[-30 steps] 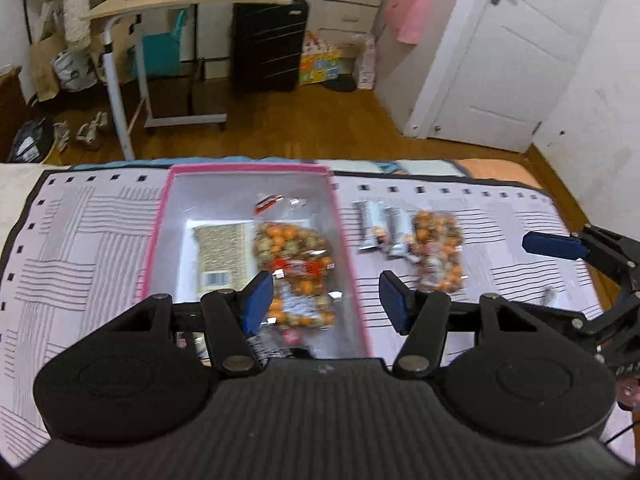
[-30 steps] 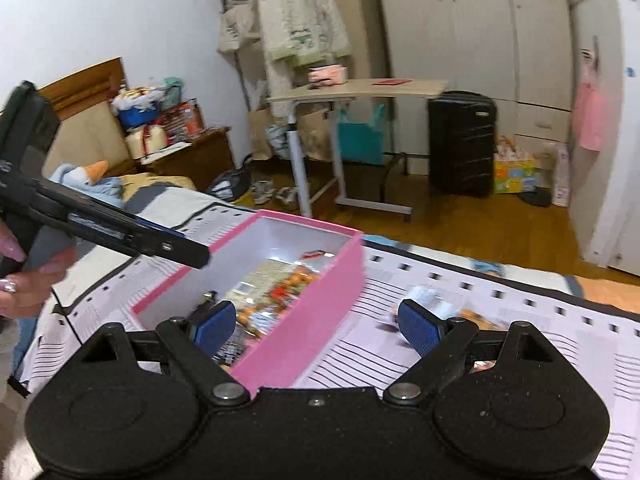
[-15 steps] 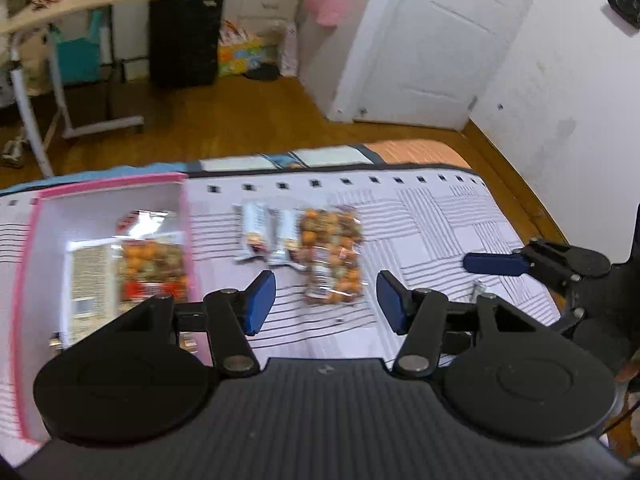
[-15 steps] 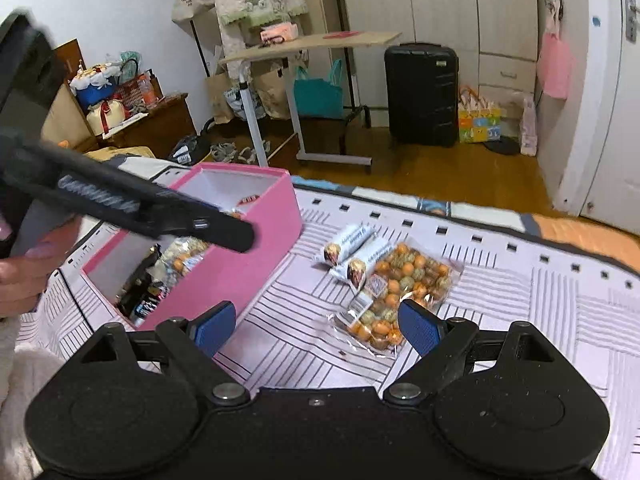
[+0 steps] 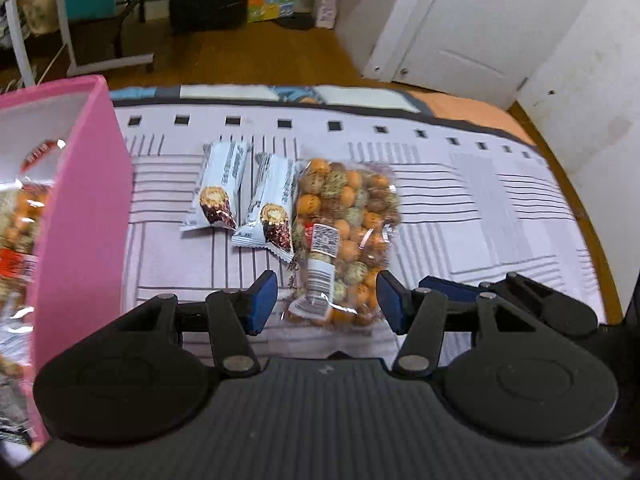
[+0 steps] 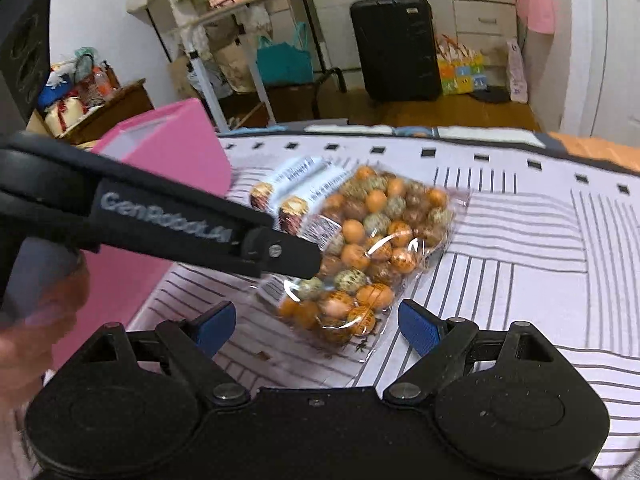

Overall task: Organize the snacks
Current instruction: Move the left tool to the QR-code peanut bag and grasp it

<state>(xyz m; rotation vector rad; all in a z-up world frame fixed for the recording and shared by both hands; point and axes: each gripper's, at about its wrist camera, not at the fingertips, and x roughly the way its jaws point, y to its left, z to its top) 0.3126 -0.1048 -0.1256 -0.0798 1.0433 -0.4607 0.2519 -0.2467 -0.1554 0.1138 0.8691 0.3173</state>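
While nut bag (image 5: 344,236) lies beside pink box (image 5: 84,216), left gripper (image 5: 326,302), right gripper (image 6: 316,324) spread.

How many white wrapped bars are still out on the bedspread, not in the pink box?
2. One white bar lies nearest the pink box; the second white bar lies between it and the nut bag, touching the bag. The box may hide more.

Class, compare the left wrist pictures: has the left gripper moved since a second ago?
Yes. The left gripper has swung right, off the pink box, and its open jaws now frame the nut bag on the bed.
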